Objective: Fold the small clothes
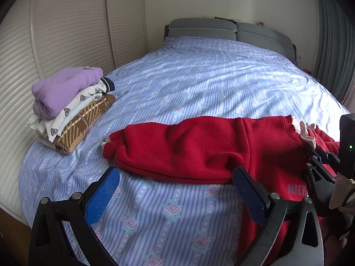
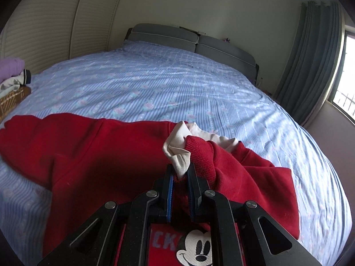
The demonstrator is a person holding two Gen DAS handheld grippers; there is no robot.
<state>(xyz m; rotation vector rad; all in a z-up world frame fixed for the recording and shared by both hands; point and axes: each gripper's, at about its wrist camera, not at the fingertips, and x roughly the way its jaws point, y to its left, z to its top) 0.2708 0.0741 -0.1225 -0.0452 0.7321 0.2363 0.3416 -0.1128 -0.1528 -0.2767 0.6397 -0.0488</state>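
Red sweatshirt [image 2: 111, 155] hem cut off | right tongs [image 2: 180, 175] clenched on its cuff | left tongs [image 1: 175, 190] released

**Layout on the bed**

The sweatshirt [image 1: 199, 146] lies across the near part of the bed [image 1: 199, 77], one sleeve stretched leftward; a stack of folded clothes [image 1: 71, 108] sits on the bed's left edge, left of that sleeve and apart from it; the headboard [image 1: 228, 32] stands at the far end; curtains [image 2: 310, 62] hang to the right.
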